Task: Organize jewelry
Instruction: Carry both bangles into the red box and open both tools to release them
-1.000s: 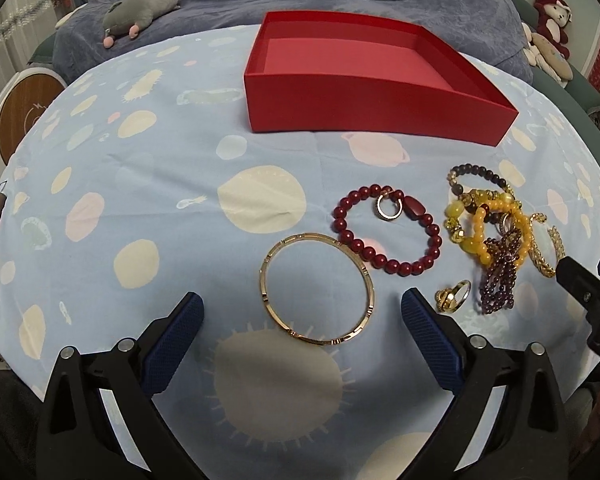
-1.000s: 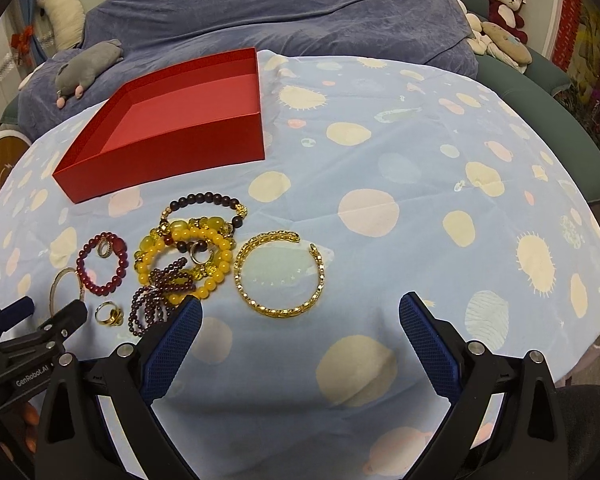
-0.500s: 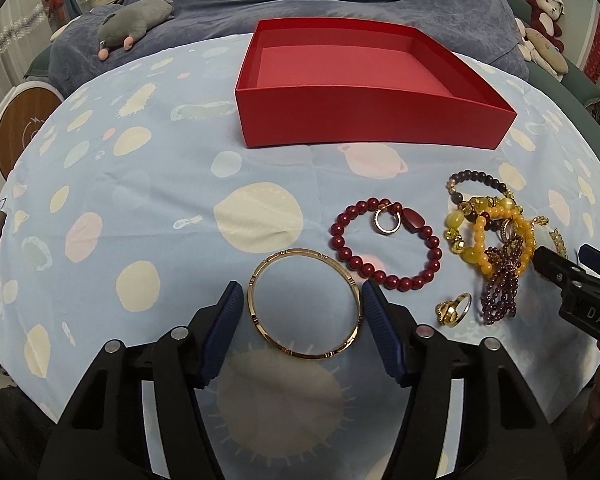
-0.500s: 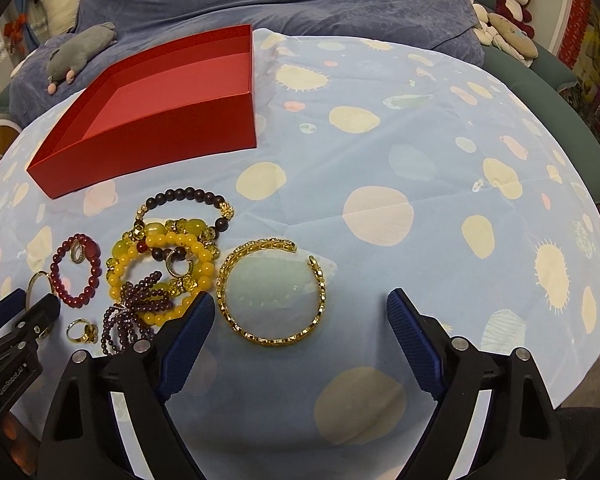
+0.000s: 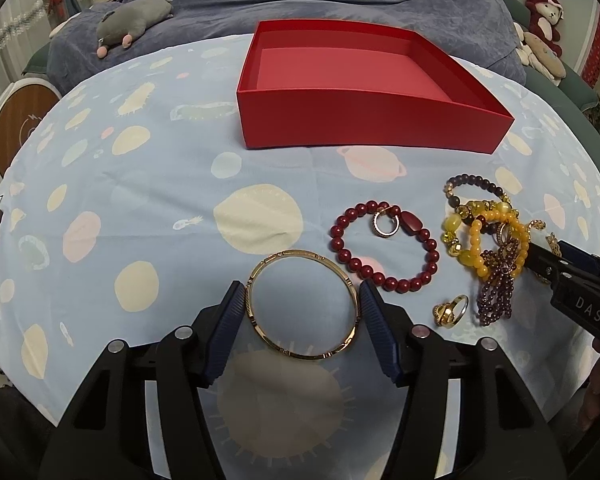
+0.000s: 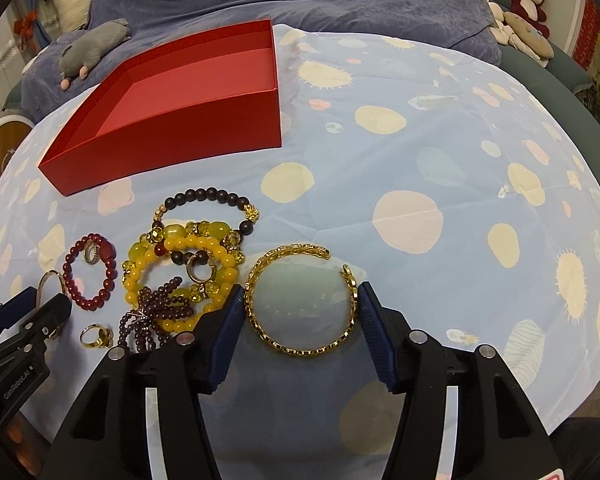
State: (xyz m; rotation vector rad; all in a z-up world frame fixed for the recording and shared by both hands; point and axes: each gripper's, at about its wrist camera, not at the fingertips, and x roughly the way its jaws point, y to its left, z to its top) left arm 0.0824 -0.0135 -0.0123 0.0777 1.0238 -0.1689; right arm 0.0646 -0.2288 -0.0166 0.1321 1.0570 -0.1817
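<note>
My left gripper [image 5: 302,300] is shut on a thin gold bangle [image 5: 260,276] that lies flat on the cloth, one pad at each side of it. My right gripper [image 6: 301,300] is shut on a gold chain cuff [image 6: 260,268], also flat on the cloth. An empty red box [image 5: 364,124] stands behind, also in the right wrist view [image 6: 172,120]. A red bead bracelet [image 5: 384,280] with a ring [image 5: 386,226] inside it, a gold ring [image 5: 450,312] and a heap of yellow, dark and purple bead bracelets [image 5: 488,240] lie between the grippers.
The table has a pale blue planet-print cloth [image 5: 140,208], its round edge close on both sides. A blue-covered sofa with a grey plush toy [image 5: 134,22] stands behind. More plush toys [image 6: 524,12] sit at the far right.
Both grippers have moved forward and narrowed from wide open until their pads meet the bangle and the cuff.
</note>
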